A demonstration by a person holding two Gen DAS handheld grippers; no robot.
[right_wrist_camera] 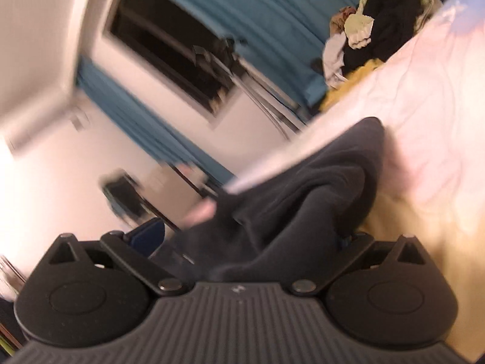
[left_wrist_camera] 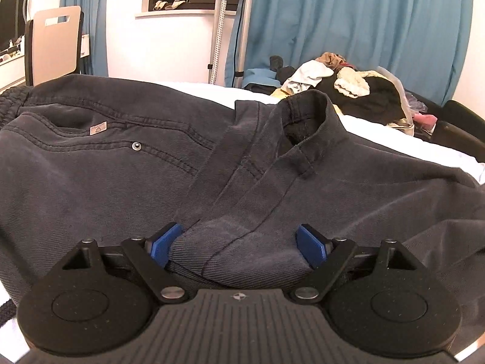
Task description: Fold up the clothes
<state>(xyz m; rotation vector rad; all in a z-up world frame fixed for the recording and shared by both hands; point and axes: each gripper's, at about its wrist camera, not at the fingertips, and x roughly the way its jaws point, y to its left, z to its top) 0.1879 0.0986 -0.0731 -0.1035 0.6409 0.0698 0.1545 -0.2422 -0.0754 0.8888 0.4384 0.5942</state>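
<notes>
Dark grey trousers lie spread on the white bed, waistband at far left, a folded leg end standing up in the middle. My left gripper is open, its blue pads on either side of a bunched fold of the trousers. In the blurred, tilted right wrist view, my right gripper is wide open around a bundle of the same dark fabric; its right pad is hidden by cloth.
A pile of mixed clothes lies at the bed's far right, also in the right wrist view. Blue curtains, a steamer pole and a window stand behind. A chair is at far left.
</notes>
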